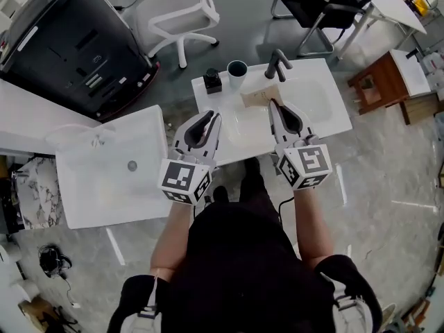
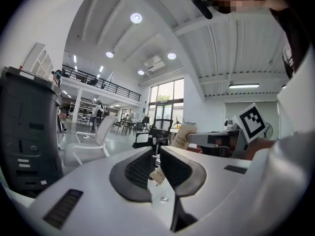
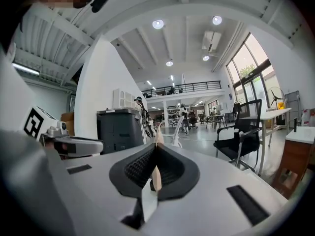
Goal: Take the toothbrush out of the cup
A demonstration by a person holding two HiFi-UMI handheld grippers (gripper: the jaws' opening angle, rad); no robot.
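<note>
**Right gripper** [image 3: 157, 147]. The jaws are together, clamped on the flat beige kraft-paper toothbrush package [image 1: 259, 97]. The package projects forward from the jaw tips. In the right gripper view it shows edge-on, as a thin beige strip running down the closed seam. The pads bear on the two flat faces. Judged purpose: this gives the ribbed surfaces the widest contact and keeps the thin sleeve from twisting in the grip.

**Location of the task item.** The package is clear of the round white cup with the dark interior [image 1: 236, 70]. The cup stands ahead of the right gripper and to its left, near the package but apart from it; no contact is visible. On this evidence the removal step appears complete. The package hangs over the white washbasin counter [image 1: 333, 120]. The dark curved faucet [image 1: 277, 64] lies just beyond the package's far end.

**Left gripper** [image 1: 212, 116]. The jaws stand narrowly apart, and the room behind shows through the gap at the tips. A small beige paper scrap [image 2: 157, 175] sits low in the slot against one pad and does not appear to be pinched. No task item is held. The cup lies ahead of these tips and slightly to the right. A small black container [image 1: 212, 81] stands directly ahead, just beside the cup.

**Judged reason for the left gripper's station.** It sits alongside the right gripper, where it could steady the cup or receive the package. Seen from the left gripper, the package is ahead and to the right, with its printed face turned this way.
</note>
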